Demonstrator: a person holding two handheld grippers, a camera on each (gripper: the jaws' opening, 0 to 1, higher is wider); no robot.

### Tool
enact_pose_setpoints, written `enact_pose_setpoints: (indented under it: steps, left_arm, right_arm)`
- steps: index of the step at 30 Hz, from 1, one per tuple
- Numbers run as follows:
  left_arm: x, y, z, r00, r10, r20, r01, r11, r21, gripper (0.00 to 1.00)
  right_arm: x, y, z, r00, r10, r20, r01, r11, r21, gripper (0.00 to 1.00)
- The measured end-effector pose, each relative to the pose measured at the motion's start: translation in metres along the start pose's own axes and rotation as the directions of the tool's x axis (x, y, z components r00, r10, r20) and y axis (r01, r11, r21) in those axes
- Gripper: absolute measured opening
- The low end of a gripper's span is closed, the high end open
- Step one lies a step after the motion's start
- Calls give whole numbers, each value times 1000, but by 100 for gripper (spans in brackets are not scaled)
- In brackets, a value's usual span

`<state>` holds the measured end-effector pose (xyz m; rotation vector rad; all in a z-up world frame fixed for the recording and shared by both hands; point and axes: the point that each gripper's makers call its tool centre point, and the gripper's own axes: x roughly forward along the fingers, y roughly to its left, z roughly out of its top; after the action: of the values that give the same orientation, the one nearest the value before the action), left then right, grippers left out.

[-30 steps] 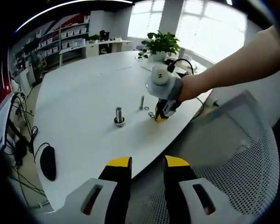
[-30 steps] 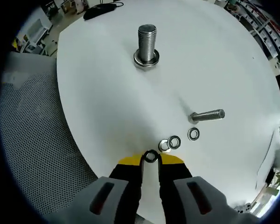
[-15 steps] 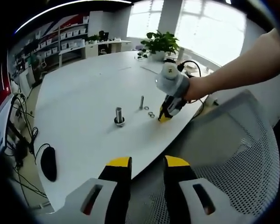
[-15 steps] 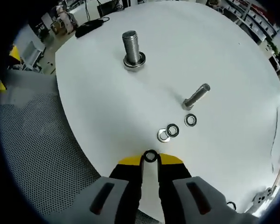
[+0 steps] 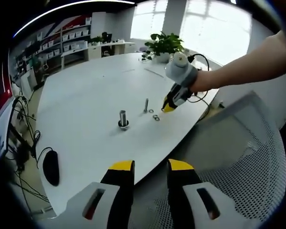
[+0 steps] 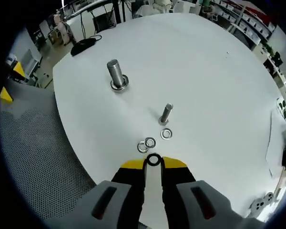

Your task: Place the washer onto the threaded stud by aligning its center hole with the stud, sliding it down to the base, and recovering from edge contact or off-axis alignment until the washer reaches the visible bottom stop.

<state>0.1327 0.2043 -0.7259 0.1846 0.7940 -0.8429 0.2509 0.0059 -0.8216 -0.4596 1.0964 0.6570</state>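
Right gripper (image 6: pixel 153 164) lifted higher, round steel washer (image 6: pixel 153 160) (pinched), ribbed stud (image 6: pixel 115 74) upright

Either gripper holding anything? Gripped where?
Right gripper pinches a washer by its rim, between the fingertips. Left gripper holds nothing, jaws apart.

In the left gripper view, the loose washers (image 5: pixel 155 116) beside the small bolt (image 5: pixel 146 105) are too small to count, and any washer in the right gripper (image 5: pixel 168 108) is too small to make out. The person's forearm (image 5: pixel 248 62) is cut off by the picture's edge. In the right gripper view, the held washer (image 6: pixel 153 160) is partly hidden between the jaw tips, and the large stud (image 6: pixel 115 75) hides part of its base collar.
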Motion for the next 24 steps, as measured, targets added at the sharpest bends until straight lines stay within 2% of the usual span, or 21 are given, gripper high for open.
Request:
enact_pose_setpoints:
  steps: [2, 4, 9, 11, 24]
  left_arm:
    - [0, -2, 0, 1000, -8, -1, 8, 1000, 2, 25]
    - [0, -1, -1, 1000, -6, -5, 6, 1000, 6, 25]
    - [0, 0, 0, 1000, -1, 0, 1, 1000, 3, 25]
    - [0, 0, 0, 1000, -1, 2, 1, 1000, 0, 25]
    - [1, 0, -1, 1000, -1, -10, 1, 1000, 9, 25]
  right_arm:
    - [-1, 3, 8, 1000, 4, 9, -4, 1000, -20, 14]
    - [-2, 0, 18, 1000, -26, 17, 28, 994, -107, 14]
    - [-4, 0, 34, 999, -27, 47, 32, 994, -107, 14]
    - [-5, -4, 40, 997, -50, 61, 58, 989, -134, 14]
    - [0, -16, 42, 995, -73, 71, 81, 990, -116, 14]
